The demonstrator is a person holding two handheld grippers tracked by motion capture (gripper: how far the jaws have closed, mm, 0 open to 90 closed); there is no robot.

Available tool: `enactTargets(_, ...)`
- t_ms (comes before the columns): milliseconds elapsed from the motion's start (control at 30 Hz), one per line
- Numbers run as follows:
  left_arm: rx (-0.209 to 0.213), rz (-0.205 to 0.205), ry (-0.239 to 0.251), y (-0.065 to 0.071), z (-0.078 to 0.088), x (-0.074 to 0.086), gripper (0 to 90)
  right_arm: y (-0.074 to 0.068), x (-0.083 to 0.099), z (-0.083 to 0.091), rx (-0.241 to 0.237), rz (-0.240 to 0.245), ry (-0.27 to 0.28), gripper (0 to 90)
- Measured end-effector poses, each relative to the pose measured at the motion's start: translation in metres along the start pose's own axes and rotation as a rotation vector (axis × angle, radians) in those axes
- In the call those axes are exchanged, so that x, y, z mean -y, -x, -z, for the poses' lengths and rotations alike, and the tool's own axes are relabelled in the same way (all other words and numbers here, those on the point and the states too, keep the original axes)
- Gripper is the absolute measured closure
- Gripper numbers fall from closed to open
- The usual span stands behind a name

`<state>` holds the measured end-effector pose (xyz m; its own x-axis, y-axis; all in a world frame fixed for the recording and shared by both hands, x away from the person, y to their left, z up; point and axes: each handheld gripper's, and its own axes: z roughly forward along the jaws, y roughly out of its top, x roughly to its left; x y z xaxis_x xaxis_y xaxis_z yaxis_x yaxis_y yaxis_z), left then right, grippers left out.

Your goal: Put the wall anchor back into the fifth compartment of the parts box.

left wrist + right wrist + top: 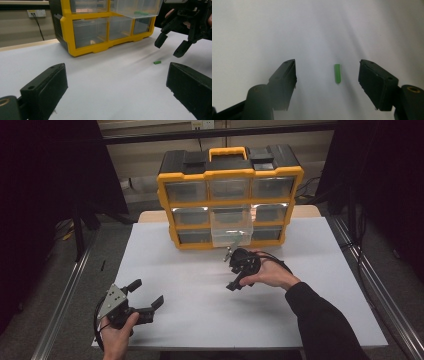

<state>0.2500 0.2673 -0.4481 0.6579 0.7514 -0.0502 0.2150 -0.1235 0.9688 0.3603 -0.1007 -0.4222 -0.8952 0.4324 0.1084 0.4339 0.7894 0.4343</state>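
While the right claw (327,75) hovers spread over the white table (317,30), a small green plastic peg (337,73) lies ungrasped between its jaws; pickup remains undone

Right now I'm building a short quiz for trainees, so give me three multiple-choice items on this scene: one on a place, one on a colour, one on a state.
1. Where does the small plastic piece lie?
A. on the white table, between the right tool's jaws
B. in the left tool
C. on top of the cabinet

2. What colour is the cabinet's frame?
A. red
B. yellow
C. blue

3. How does the middle drawer stand?
A. pushed shut
B. lying on the table
C. pulled out

Key: 1 A, the right gripper view shows the piece on the table with a jaw on either side of it, untouched. 2 B, the high view shows a yellow frame with a black top. 3 C, its clear box juts forward past the other drawers.
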Motion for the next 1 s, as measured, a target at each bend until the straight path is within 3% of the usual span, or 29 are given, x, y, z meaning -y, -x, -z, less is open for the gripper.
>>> enactTargets(200,0.007,-0.002,0.000,-0.001,0.000,0.000,3.4,0.003,-0.004,-0.003,-0.004,0.026,-0.033,36.7)
enactTargets(467,0.006,0.010,0.008,0.000,-0.001,0.000,3.4,0.005,-0.006,-0.007,0.001,0.029,-0.120,42.6)
enactTargets(667,0.009,0.002,0.006,0.000,-0.001,0.000,3.4,0.008,-0.006,-0.011,-0.003,0.035,-0.142,48.1)
enactTargets(700,0.010,0.003,0.007,0.000,-0.001,0.000,3.3,0.008,-0.006,-0.012,-0.002,0.028,-0.157,49.6)
enactTargets(733,0.005,-0.010,0.000,-0.001,0.000,0.000,3.4,0.010,-0.006,-0.014,-0.008,0.056,-0.160,51.6)
enactTargets(767,0.004,-0.011,0.000,-0.001,0.000,0.000,3.3,0.009,-0.007,-0.015,-0.004,0.039,-0.189,52.5)
enactTargets(1000,0.005,-0.007,-0.001,0.000,0.000,0.000,3.3,0.011,-0.010,-0.022,-0.001,0.046,-0.210,59.0)
